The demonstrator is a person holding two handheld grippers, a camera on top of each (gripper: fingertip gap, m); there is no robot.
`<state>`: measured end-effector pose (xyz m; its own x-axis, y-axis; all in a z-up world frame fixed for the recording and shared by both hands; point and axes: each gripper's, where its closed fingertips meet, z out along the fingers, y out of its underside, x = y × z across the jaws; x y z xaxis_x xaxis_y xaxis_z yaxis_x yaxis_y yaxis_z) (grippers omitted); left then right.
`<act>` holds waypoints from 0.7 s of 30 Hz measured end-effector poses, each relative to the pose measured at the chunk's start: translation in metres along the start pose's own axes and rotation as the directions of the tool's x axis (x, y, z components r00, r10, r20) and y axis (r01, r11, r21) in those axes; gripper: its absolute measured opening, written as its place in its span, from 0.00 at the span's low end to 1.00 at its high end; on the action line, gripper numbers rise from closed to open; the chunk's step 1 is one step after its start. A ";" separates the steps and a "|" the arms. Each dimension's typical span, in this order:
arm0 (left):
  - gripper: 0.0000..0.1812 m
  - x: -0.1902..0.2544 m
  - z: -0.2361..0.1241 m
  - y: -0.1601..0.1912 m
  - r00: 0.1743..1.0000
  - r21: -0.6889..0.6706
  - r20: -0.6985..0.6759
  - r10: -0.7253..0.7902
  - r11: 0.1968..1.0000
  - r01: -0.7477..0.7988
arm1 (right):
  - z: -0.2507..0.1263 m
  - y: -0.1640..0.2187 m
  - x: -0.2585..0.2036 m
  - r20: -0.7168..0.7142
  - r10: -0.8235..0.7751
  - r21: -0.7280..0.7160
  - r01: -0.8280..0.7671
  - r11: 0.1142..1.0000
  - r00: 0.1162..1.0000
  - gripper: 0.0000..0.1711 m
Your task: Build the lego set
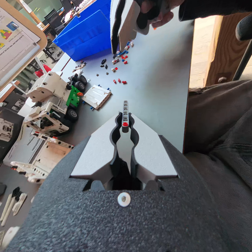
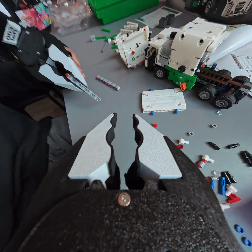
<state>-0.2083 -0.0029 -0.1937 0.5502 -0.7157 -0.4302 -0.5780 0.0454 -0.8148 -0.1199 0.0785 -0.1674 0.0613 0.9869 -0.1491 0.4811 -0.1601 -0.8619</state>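
My left gripper (image 1: 125, 115) is shut on a grey holed beam (image 1: 125, 107) with a red pin (image 1: 125, 124) at its near end, held above the grey table. In the right wrist view this gripper (image 2: 84, 87) is at the left with the beam (image 2: 90, 92) sticking out past its tips. My right gripper (image 2: 124, 115) is open and empty over the table; it also shows in the left wrist view (image 1: 115, 52) above loose pieces. A second grey beam with red pins (image 2: 108, 83) lies on the table. A white panel (image 2: 163, 100) with blue pins lies beside the white and green truck (image 2: 184, 61).
A white body section (image 2: 133, 50) stands behind the truck, with a green box (image 2: 122, 9) farther back. Loose pins and connectors (image 2: 218, 163) lie scattered at the right. A blue bin (image 1: 87, 34) stands at the far end. The table edge (image 1: 186, 109) runs beside a person's lap. Across from one pair of fingers to the other is roughly 12 cm.
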 end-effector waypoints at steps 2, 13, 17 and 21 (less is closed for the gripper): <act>0.03 -0.004 0.009 -0.011 0.998 0.052 -0.058 0.003 0.999 0.000 | -0.012 -0.010 0.000 0.008 0.001 0.072 -0.002 0.997 1.000 0.13; 0.03 -0.015 0.043 -0.050 0.959 0.177 -0.229 0.168 0.976 -0.129 | -0.027 0.030 0.024 -0.002 -0.304 -0.036 0.304 0.952 0.953 0.25; 0.03 -0.022 0.041 -0.046 0.951 0.230 -0.115 0.286 0.939 -0.254 | -0.015 0.043 0.036 0.076 -0.513 -0.136 0.519 0.844 0.855 0.19; 0.03 -0.016 0.033 -0.037 0.942 0.231 -0.122 0.313 0.932 -0.280 | -0.001 0.042 0.037 0.227 -0.616 -0.105 0.648 0.755 0.754 0.15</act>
<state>-0.1761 0.0301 -0.1694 0.2634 -0.7449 -0.6129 -0.5534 0.4038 -0.7285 -0.0967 0.1078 -0.2091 -0.4484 0.8389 0.3086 0.4942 0.5203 -0.6964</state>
